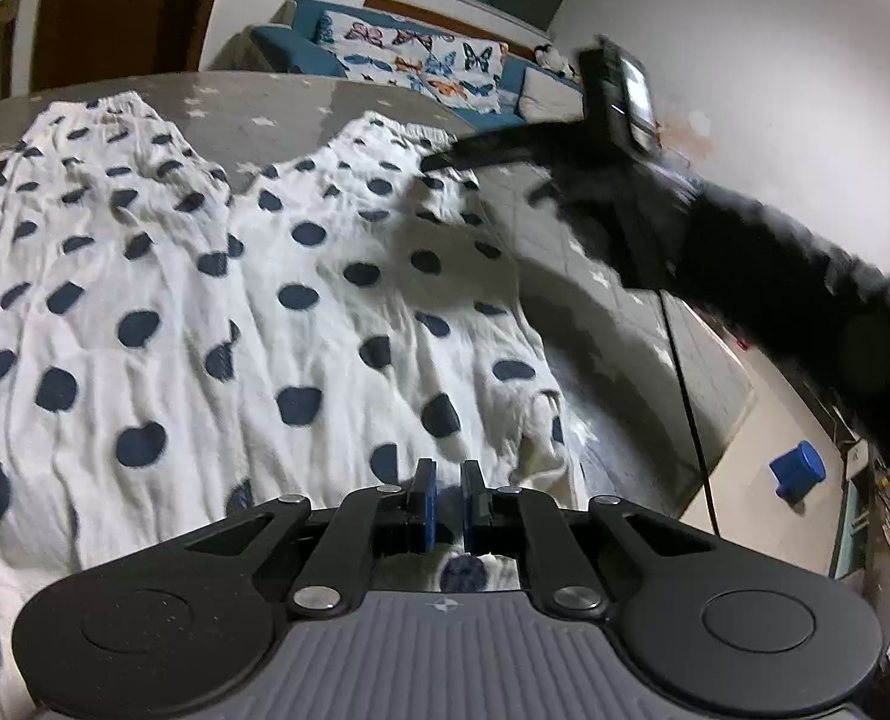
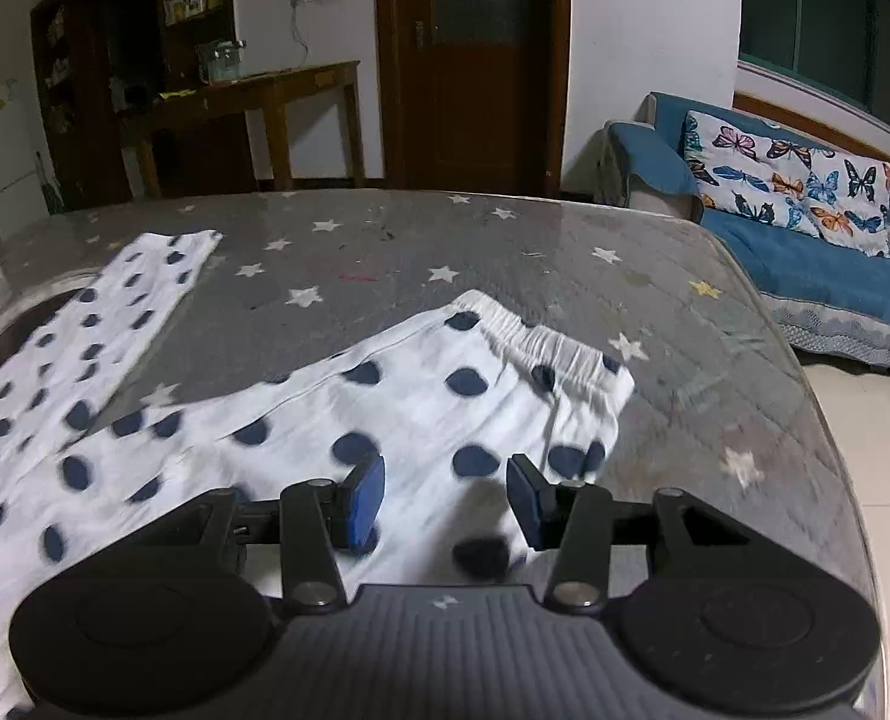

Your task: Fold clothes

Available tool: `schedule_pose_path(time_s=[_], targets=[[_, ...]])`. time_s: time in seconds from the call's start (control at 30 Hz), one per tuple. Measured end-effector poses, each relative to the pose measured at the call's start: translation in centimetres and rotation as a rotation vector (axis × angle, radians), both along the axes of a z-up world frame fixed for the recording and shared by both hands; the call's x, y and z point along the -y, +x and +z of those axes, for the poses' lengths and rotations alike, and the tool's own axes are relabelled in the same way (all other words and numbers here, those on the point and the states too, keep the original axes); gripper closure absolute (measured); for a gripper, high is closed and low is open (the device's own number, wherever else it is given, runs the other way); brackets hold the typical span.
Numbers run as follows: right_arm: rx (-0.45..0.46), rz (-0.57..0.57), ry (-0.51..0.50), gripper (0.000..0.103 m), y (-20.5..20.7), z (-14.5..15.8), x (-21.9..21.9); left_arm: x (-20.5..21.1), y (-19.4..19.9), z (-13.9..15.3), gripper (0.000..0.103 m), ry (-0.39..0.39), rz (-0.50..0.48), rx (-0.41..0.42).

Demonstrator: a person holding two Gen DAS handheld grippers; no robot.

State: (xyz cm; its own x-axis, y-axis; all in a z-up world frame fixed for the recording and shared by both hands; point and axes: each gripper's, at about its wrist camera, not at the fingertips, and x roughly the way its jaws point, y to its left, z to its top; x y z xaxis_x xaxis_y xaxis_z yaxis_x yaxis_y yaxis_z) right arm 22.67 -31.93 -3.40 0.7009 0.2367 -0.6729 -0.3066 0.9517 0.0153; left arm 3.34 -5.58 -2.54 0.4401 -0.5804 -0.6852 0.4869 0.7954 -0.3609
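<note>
Left wrist view: left gripper (image 1: 449,495) jaws nearly closed, pinching near edge of the polka-dot trousers (image 1: 252,300) spread on the table (image 1: 300,102). Right wrist view: right gripper (image 2: 445,495) jaws wide apart, gripping nothing, over right trouser leg near cuff (image 2: 556,348).

A home living room, seemingly: blue sofa (image 2: 817,276) with butterfly cushions (image 2: 787,180), wooden door (image 2: 469,60).

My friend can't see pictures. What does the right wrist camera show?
White trousers with dark blue dots lie spread on a grey, star-patterned table, legs pointing away. The right claw hangs open just above the right leg, near its elastic cuff. Behind are a blue sofa and a brown door.
</note>
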Motion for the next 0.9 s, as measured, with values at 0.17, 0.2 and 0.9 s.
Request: schedule_pose_path(time_s=[0.17,0.2,0.9], targets=[[-0.006,-0.065,-0.023,0.057,2.9,-0.8,0.6,0.1,-0.2,-0.2,0.094,0.004,-0.025,0.004],[-0.004,-0.088,-0.029,0.058,3.3,-0.8,0.7,0.1,-0.2,-0.2,0.094,0.003,-0.027,0.004],[-0.029,-0.203,0.062,0.058,0.8,0.3,4.3,2.7,-4.1,1.9,0.051,0.063,-0.093,0.139]])
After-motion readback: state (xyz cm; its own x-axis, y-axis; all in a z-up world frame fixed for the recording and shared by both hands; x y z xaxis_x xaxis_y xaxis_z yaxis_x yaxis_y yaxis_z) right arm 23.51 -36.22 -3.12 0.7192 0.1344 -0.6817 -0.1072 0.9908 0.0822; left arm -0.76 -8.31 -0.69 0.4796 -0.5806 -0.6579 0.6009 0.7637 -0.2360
